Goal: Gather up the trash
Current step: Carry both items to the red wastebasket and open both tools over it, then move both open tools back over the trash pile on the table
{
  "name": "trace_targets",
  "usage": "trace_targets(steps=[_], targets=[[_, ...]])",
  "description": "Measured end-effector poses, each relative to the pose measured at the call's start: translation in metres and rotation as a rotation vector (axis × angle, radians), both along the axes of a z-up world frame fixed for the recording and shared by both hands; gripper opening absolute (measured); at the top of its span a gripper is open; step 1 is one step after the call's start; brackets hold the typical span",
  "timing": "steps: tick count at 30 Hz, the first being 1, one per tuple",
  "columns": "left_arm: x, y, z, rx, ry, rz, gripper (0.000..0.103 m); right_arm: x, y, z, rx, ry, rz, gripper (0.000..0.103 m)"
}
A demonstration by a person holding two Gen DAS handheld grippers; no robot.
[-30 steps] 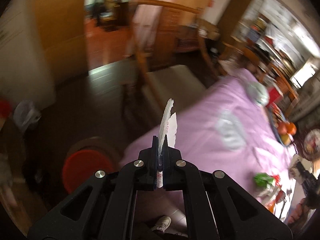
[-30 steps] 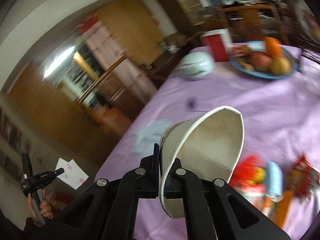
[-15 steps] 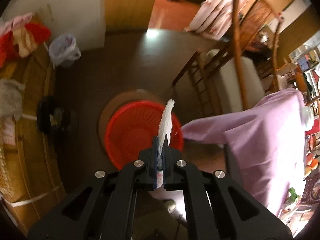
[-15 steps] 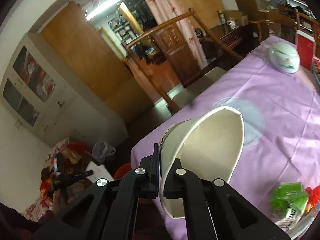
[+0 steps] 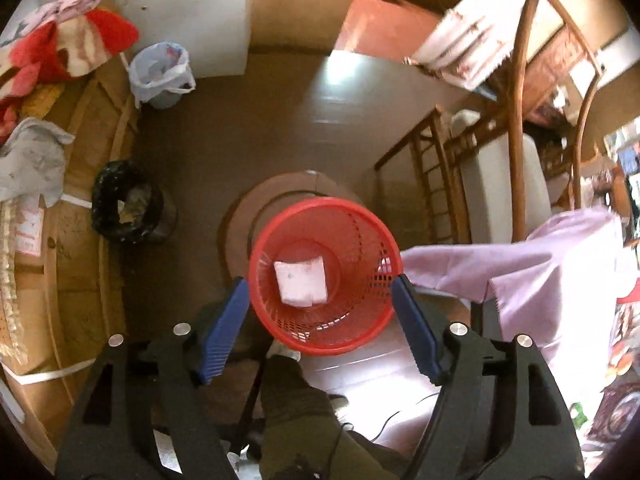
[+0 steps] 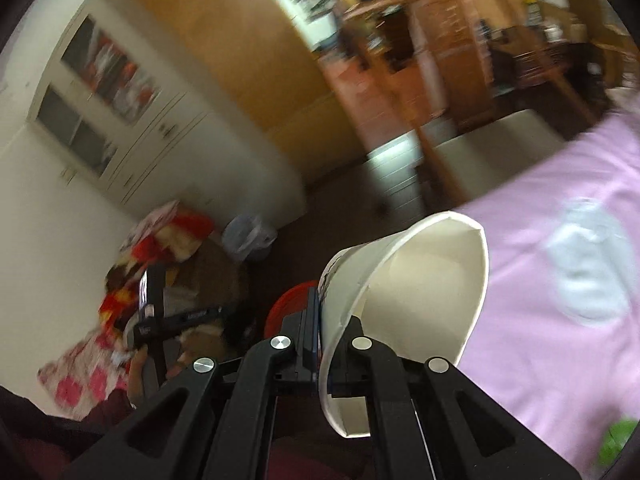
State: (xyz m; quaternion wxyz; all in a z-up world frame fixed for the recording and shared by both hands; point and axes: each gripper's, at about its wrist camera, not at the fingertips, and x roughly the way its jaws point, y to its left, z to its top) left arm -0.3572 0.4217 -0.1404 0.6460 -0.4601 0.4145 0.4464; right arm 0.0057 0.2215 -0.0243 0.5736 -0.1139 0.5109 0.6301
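Observation:
In the left wrist view a red mesh waste basket [image 5: 360, 320] stands on the floor right below my left gripper [image 5: 320, 292], which is open and empty. A white folded paper [image 5: 301, 282] lies at the bottom of the basket. In the right wrist view my right gripper [image 6: 325, 320] is shut on the rim of a white paper cup [image 6: 416, 280], squashed and tilted, held beside the purple-clothed table [image 6: 560, 360]. The red basket [image 6: 290, 304] peeks out behind the gripper. The other hand-held gripper [image 6: 160, 320] shows at the left.
A black bin [image 5: 126, 202] and a bin with a white bag [image 5: 160, 76] stand on the dark floor. Wooden chairs [image 5: 520, 140] stand by the table's purple cloth [image 5: 540, 280]. A cardboard box [image 5: 48, 260] with clothes lies at the left. My leg [image 5: 296, 408] is below.
My left gripper opened over the red basket and the white paper dropped into it. My right gripper swung left, away from the table, with the cup still held.

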Motion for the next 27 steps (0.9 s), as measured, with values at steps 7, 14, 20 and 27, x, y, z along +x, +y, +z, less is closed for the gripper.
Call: trace_targets(steps=[7,14,20,27], targets=[[-0.039,-0.015,0.032,0.048,-0.01,0.062,0.075,-0.078,0.089,-0.042,-0.098,0.041,0.281,0.003],[-0.07,-0.028,0.035,0.047,0.009,0.127,0.077,-0.139,0.143,-0.071,-0.19,0.019,0.435,0.031],[-0.067,-0.022,0.032,0.043,-0.006,0.122,0.077,-0.122,0.132,-0.064,-0.186,-0.001,0.393,0.04],[-0.008,-0.007,0.041,0.077,-0.036,-0.042,0.077,-0.072,0.091,-0.039,-0.121,-0.043,0.234,0.042]])
